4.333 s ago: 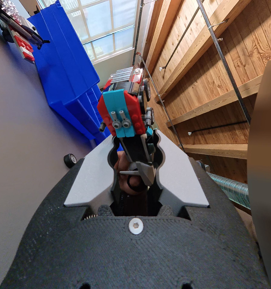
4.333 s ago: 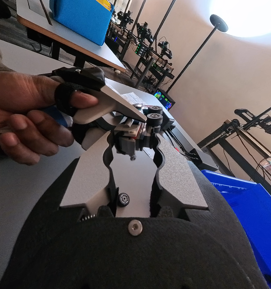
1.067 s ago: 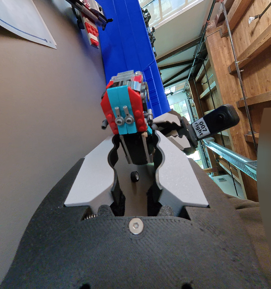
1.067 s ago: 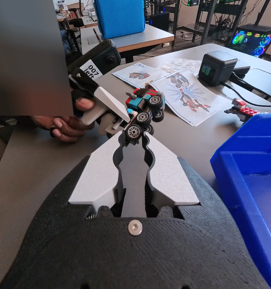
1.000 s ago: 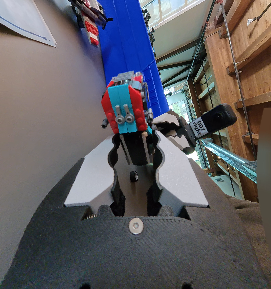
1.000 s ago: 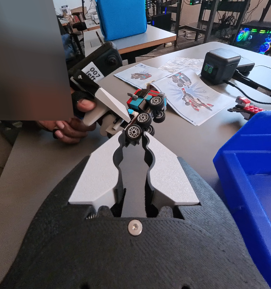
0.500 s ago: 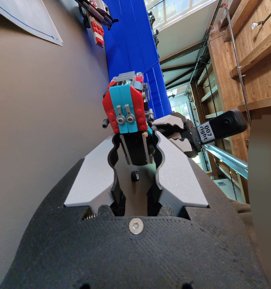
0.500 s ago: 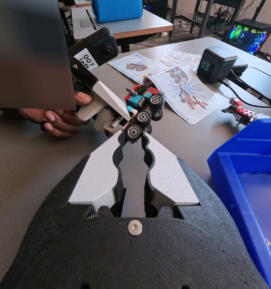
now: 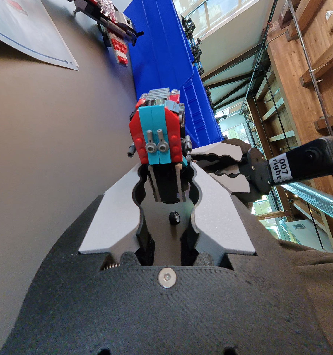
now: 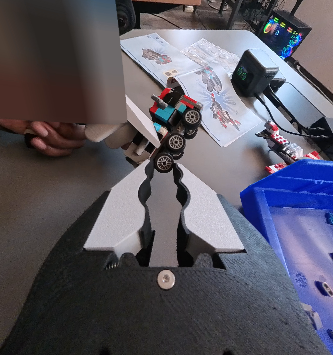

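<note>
A red, teal and black toy brick truck [image 9: 158,134] is held in the air over the grey table [image 9: 46,153]. My left gripper [image 9: 166,171] is shut on the truck's black rear end, with both pads against its sides. In the right wrist view the truck [image 10: 173,113] tilts up to the right, with a left finger [image 10: 142,124] on top of it. My right gripper [image 10: 163,164] is shut on the rearmost grey-spoked wheel [image 10: 164,162] of the truck. It comes in from the right in the left wrist view [image 9: 196,159].
A loose small wheel [image 9: 174,218] lies on the table under the truck. A blue bin [image 10: 296,211] with small parts stands at the right. An open instruction booklet [image 10: 190,76], a black charger [image 10: 254,75] and a red-and-white brick model [image 10: 282,144] lie beyond. The tips of both grippers are at nearly the same place. The red-and-white brick model [image 10: 282,144] is about equally far from each gripper, around 20 cm.
Over the last second both grippers keep their hold and the views shift a little. Four seconds ago the right gripper was open beside the truck; now it is closed on the wheel.
</note>
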Tool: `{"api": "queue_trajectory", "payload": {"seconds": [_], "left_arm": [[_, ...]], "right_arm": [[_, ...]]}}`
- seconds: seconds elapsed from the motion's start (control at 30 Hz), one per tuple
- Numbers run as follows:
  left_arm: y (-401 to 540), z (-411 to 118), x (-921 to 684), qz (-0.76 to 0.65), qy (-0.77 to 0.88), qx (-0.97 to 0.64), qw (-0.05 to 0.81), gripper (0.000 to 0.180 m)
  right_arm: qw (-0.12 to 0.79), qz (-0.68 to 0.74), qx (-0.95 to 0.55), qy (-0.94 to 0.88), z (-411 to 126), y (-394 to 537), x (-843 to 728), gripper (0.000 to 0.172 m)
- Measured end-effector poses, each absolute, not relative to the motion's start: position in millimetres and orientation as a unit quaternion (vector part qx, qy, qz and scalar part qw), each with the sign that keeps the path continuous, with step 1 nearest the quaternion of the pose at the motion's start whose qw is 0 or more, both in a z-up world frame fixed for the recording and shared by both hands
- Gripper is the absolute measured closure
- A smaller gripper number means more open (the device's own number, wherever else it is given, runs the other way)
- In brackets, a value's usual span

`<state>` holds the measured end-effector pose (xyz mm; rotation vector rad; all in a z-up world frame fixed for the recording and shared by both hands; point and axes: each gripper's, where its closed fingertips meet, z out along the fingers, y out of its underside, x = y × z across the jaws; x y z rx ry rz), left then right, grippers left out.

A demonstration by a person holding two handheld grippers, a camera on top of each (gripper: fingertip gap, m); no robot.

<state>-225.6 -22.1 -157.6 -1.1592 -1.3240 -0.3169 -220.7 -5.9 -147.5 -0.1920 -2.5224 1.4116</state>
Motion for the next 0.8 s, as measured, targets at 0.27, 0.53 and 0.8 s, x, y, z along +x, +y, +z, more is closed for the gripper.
{"api": "queue_trajectory", "payload": {"seconds": [0.27, 0.53, 0.8], "left_arm": [[-21.0, -160.5, -224.3, -0.116, -0.576, -0.524, 0.617, 0.137], [-17.9, -162.7, -223.1, -0.093, -0.57, -0.546, 0.607, 0.137], [-16.3, -163.4, -223.4, -0.089, -0.568, -0.552, 0.604, 0.137]], "right_arm": [[0.167, 0.437, -0.035, -0.883, -151.7, -4.1, -220.9, 0.151], [0.198, 0.38, 0.007, -0.903, -155.7, -0.6, -220.0, 0.151], [0.218, 0.336, 0.042, -0.915, -161.3, -1.4, -220.4, 0.151]]}}
